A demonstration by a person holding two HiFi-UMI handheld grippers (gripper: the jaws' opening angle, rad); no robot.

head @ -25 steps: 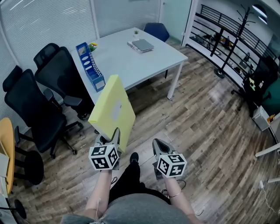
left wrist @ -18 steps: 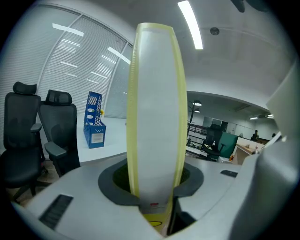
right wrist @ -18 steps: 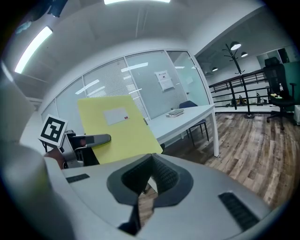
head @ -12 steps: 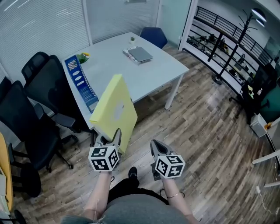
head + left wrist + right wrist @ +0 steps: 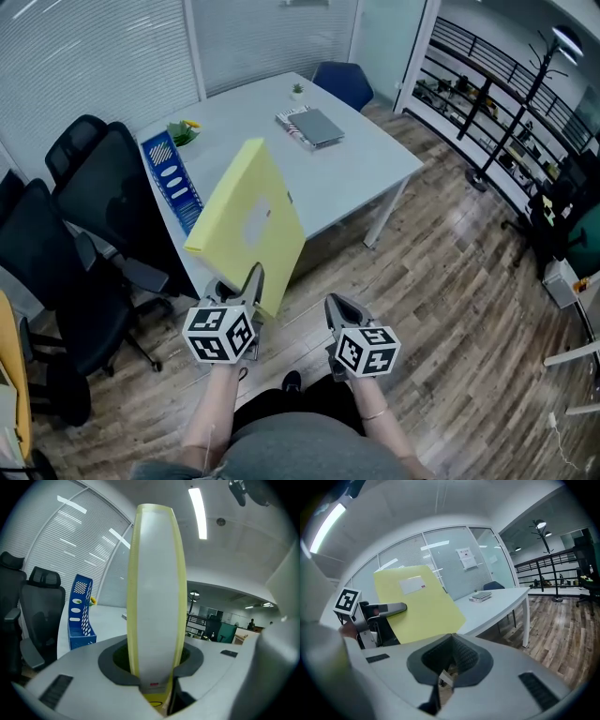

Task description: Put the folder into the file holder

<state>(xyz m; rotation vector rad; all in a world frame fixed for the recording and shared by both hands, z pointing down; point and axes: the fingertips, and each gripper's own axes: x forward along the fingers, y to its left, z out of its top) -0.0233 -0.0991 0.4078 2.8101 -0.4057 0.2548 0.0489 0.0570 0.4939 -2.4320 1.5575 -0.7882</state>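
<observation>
We clamp the left gripper (image 5: 253,279) on the lower edge of the yellow folder (image 5: 248,217), held tilted in the air beside the white table (image 5: 361,169). Our right gripper (image 5: 336,306) has its jaws together on nothing. The blue file holder (image 5: 173,178) stands on the table's left edge.

The yellow folder (image 5: 248,220) has come closer to the white table (image 5: 366,169) and blue file holder (image 5: 173,178).
</observation>
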